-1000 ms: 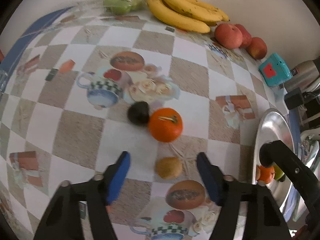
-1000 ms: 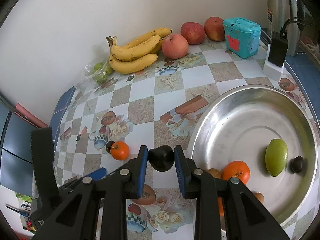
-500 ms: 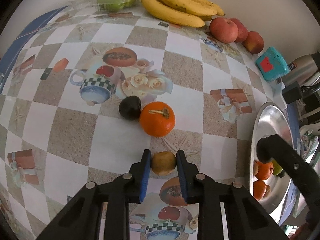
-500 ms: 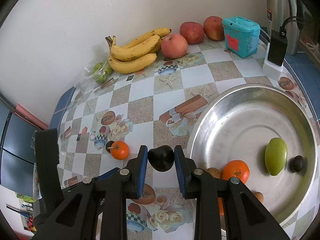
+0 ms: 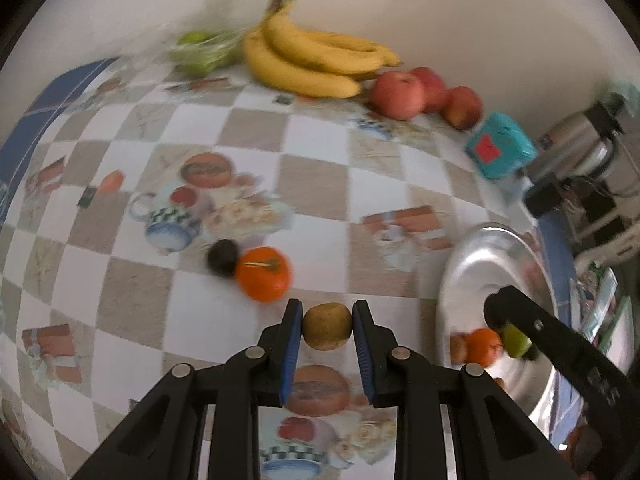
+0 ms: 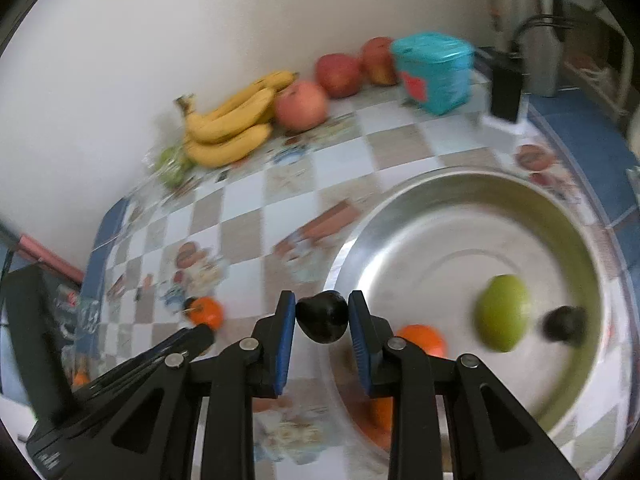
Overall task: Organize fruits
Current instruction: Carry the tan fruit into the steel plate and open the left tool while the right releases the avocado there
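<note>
In the left wrist view, the left gripper [image 5: 327, 325] fills the bottom centre of the frame, its blue-padded jaws clamped narrowly on a small round brownish-yellow fruit [image 5: 327, 326]. Just above and left of it, on the checkered patterned tablecloth [image 5: 312, 152], lies a round orange with a stem [image 5: 263, 274], touching a small dark round fruit [image 5: 222, 257] on its left. At the right edge sits the shiny round metal tray [image 5: 472, 248], partly hidden by a black arm of the other tool; an orange and a bit of green fruit show inside it. At the upper centre a bunch of yellow bananas [image 5: 316, 62] lies against the wall, with a clear bag of green fruit [image 5: 202, 50] to its left and three red apples [image 5: 424, 94] to its right, then a teal plastic box [image 5: 500, 146].

In the right wrist view, the right gripper [image 6: 322, 318] at the bottom centre is closed tightly on a dark, nearly black pointed fruit [image 6: 322, 316], which hangs over the tray's left rim. Inside the tray, at the right of the frame, rest a green oval fruit [image 6: 502, 312], a small dark round fruit [image 6: 566, 324] just to its right, and an orange fruit [image 6: 424, 340] close behind the right finger. The view is blurred.
</note>
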Motion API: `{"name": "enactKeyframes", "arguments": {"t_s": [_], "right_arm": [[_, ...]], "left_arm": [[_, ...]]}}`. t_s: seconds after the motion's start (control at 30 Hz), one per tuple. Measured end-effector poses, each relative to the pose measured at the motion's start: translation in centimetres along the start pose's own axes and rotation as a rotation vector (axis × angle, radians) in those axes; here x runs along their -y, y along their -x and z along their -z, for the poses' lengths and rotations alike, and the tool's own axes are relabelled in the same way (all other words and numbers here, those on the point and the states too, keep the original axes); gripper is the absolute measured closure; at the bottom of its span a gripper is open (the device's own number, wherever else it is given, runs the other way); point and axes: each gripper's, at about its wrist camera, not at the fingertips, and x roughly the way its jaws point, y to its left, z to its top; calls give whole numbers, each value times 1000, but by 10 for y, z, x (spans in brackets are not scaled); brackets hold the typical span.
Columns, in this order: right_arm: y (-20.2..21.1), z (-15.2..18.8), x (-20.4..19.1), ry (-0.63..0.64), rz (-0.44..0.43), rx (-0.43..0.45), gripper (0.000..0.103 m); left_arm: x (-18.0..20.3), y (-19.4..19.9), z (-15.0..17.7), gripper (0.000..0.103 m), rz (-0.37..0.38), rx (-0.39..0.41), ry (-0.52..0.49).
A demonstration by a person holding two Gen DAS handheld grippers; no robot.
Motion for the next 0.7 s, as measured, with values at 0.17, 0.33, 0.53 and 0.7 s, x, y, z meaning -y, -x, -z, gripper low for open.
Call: {"name": "enactKeyframes", "arguments": {"t_s": [0.17, 0.33, 0.53, 0.7], "right_arm": [[14, -5, 38, -79, 83, 32, 75], [26, -6, 74, -159, 146, 56, 75], [39, -6, 106, -252, 179, 112, 75], [36, -8, 107, -249, 155, 169, 75]], "left_arm": [[35, -2, 8, 76, 76, -12, -75], [73, -3, 22, 76, 112, -12, -186], [102, 1, 30, 76, 120, 83, -299], [107, -6, 29, 76, 119, 152, -331]]}}
